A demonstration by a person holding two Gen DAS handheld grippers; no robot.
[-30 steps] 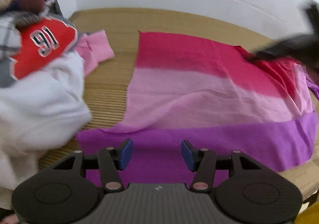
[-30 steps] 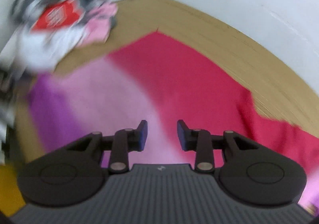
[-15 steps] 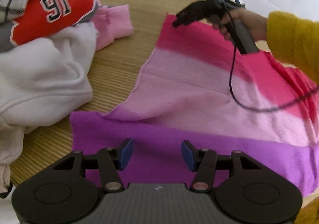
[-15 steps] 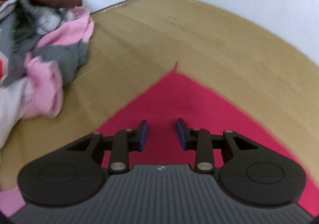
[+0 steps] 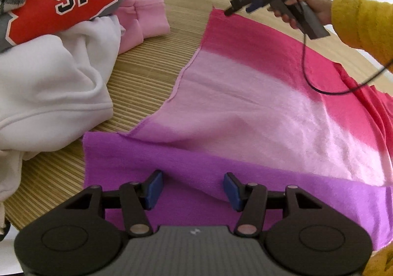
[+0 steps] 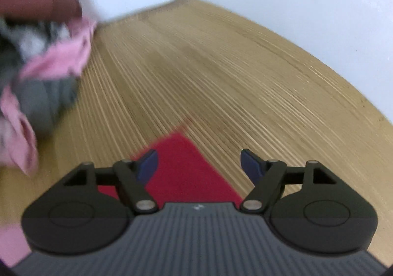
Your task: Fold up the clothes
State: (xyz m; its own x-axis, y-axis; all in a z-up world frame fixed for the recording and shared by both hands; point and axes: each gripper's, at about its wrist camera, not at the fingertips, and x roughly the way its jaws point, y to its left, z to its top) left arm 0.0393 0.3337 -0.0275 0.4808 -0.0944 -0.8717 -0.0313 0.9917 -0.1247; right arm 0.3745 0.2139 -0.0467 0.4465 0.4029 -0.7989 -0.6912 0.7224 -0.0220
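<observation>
Now both tools [image 5: 192,188] [image 6: 198,165] over garment [image 5: 245,104]

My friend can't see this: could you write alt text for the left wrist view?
A striped cloth in red, pink and purple lies spread on a wooden table, the left gripper open over its purple edge. A clothes pile sits left; the right gripper reaches the far corner.

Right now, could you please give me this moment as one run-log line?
stage: reaching for corners | left claw: open over purple edge of cloth | right claw: just opened wide, at its red corner | fold: not begun
</observation>
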